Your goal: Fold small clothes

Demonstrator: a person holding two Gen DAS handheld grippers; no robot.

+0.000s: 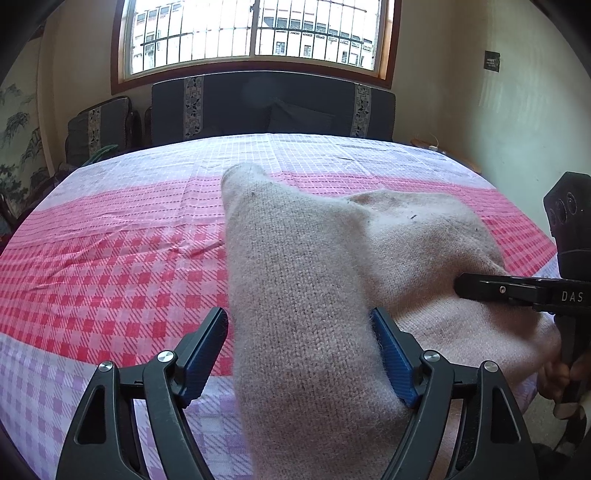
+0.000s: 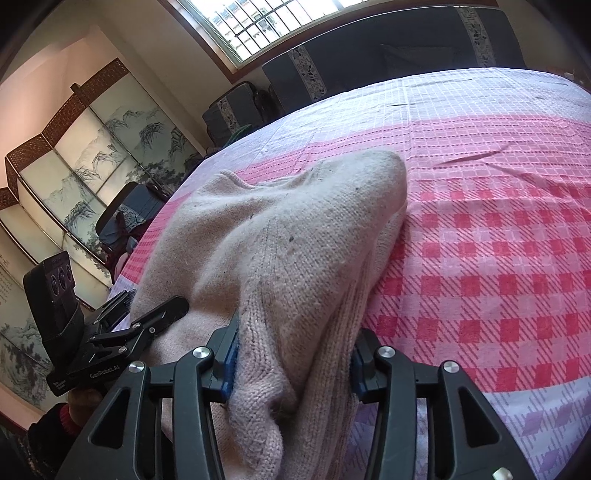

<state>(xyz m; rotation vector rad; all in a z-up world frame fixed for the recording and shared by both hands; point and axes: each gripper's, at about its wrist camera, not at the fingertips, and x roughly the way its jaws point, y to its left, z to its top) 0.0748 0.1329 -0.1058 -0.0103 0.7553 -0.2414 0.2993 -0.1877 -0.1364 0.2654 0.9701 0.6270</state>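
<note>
Pink-and-lilac checked bedspread (image 1: 110, 266) fills the frame, barred window (image 1: 255, 33) bright along the top, painted screen (image 2: 74, 162) at the far left of the right wrist view, and we're mid-fold on a pale knitted garment (image 1: 295, 295) lying centre to right of the left wrist view, near the lower edge. Starting at lower centre: the left gripper (image 1: 299, 354) stands wide, a sleeve-like tongue of the knit running up between its blue pads (image 1: 393, 362); the right pad brushes the wool, the left pad sits clear, so that's a loose straddle, not a pinch. Moving right, the right gripper (image 2: 291, 358) reaches in from the right edge, and its own camera shows its jaws part open with a bunched ridge of the knit between them, both pads against the fabric; whether they truly clamp it I can't tell. My read: the fold is being set down. To do it well, lay the edges square, let go only once the layers lie flat, and draw both tools back low without dragging the wool
</note>
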